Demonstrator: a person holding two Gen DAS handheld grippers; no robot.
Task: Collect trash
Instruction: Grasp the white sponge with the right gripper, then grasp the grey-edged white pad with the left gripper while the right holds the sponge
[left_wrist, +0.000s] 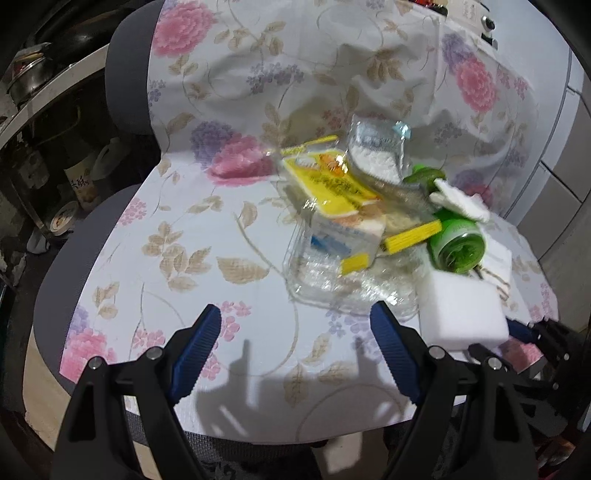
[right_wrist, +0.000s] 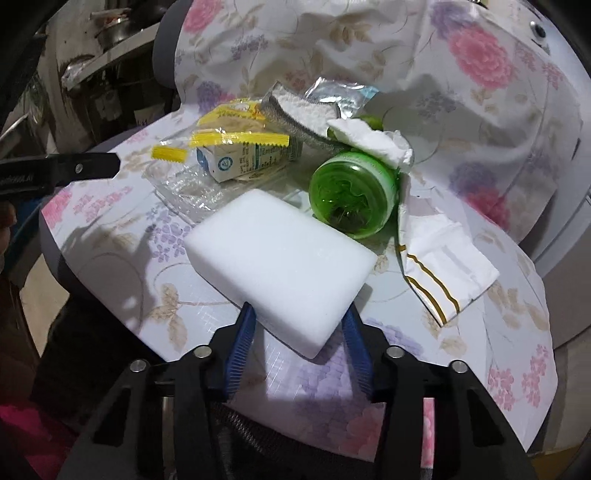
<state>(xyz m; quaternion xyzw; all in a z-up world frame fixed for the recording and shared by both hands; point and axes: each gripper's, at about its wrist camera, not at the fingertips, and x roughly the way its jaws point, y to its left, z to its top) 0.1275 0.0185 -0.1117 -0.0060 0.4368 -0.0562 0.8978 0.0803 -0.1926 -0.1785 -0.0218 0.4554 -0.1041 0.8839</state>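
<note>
**White foam block held in right hand-held gripper; left idle**

The right hand-held gripper (right_wrist: 299, 332) is clamping the white foam block (right_wrist: 277, 262) at its near end. The block's long axis is running forward and left toward the trash pile, beside the green plastic bottle (right_wrist: 351, 195). The left hand-held gripper (left_wrist: 295, 332) is standing spread wide, holding nothing, facing the clear plastic wrapper (left_wrist: 325, 284) on the floral cloth (left_wrist: 166, 229).
</note>
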